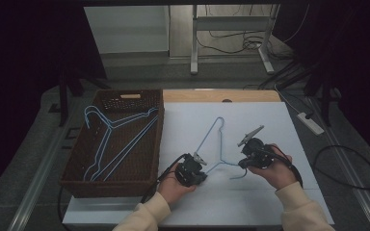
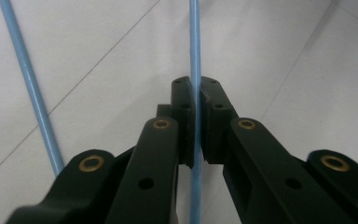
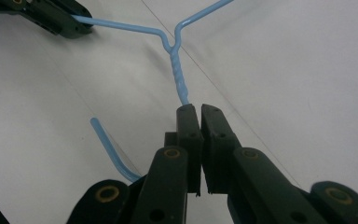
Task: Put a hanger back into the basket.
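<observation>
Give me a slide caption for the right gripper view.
Right gripper fingers shut on blue wire hanger just below its twisted neck.

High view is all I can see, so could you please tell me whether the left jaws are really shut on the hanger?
Observer: Yes. In the left gripper view the left gripper is shut on the hanger, whose blue wire runs straight between the jaws.
Operator: Thank you. Where does the right one hold it?
Observer: The right gripper is shut on the wire at the hook-side end of the twisted neck.
Operator: Is the hook free?
Observer: The hook curves out beside the jaws over the white table; I cannot tell whether it touches.
</observation>
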`<state>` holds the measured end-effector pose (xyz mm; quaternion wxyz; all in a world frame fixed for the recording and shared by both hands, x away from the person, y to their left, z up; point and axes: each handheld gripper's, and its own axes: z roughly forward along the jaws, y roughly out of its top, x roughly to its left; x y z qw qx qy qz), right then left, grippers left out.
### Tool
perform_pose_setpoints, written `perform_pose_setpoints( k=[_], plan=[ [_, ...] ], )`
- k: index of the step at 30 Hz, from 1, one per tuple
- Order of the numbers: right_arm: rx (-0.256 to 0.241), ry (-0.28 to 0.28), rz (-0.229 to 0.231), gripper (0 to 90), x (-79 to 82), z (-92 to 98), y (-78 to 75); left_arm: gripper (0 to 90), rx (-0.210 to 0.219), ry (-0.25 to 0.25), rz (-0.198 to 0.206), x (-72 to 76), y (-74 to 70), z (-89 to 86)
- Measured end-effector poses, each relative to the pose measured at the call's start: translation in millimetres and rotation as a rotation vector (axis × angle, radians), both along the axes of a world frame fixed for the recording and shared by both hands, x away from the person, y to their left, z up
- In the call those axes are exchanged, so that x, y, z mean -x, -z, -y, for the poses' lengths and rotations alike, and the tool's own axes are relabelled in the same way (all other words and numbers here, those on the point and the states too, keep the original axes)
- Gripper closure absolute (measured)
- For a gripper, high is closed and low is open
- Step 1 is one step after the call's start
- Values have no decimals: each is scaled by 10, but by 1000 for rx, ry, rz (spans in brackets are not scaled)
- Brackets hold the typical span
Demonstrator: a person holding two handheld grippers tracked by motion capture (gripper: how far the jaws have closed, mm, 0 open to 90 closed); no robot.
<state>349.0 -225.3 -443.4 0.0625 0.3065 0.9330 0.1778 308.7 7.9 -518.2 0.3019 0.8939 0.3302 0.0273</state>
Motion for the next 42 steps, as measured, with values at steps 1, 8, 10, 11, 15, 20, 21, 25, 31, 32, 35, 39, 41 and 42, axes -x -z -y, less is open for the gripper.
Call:
perform_pose_setpoints(
  k=[1, 8, 10, 11, 15, 20, 21, 25, 31, 32, 35, 39, 41, 42],
  plan=[
    [-15, 3, 2, 865, 2, 17, -2, 856, 1, -1, 1, 1, -2, -1],
    [-216, 73, 135, 503, -6, 186, -66, 858, 18, -10, 37, 41, -48, -13],
    [-276, 112, 177, 443, -7, 259, -86, 859, 26, -14, 52, 58, -78, -30],
    [-315, 133, 196, 417, -11, 309, -92, 859, 26, -15, 56, 64, -90, -36],
    [-406, 199, 248, 392, -15, 478, -79, 860, 50, -25, 85, 113, -159, -68],
    [-456, 268, 266, 390, 19, 694, 31, 860, 90, -47, 121, 174, -270, -130],
    [-454, 273, 267, 390, 32, 720, 61, 860, 98, -48, 127, 188, -295, -140],
    [-447, 273, 260, 391, 94, 782, 178, 861, 120, -51, 143, 232, -386, -177],
    [-431, 240, 261, 389, 165, 791, 281, 863, 180, -67, 176, 305, -591, -308],
    [-431, 236, 266, 385, 180, 792, 318, 864, 201, -70, 178, 314, -642, -346],
    [-425, 231, 261, 383, 186, 784, 355, 865, 225, -71, 192, 334, -719, -395],
    [-411, 212, 269, 383, 209, 754, 397, 864, 260, -68, 218, 382, -855, -493],
    [-411, 201, 280, 383, 228, 747, 402, 864, 281, -68, 239, 417, -939, -577],
    [-411, 201, 280, 383, 228, 747, 402, 864, 281, -68, 239, 417, -939, -577]
  ],
)
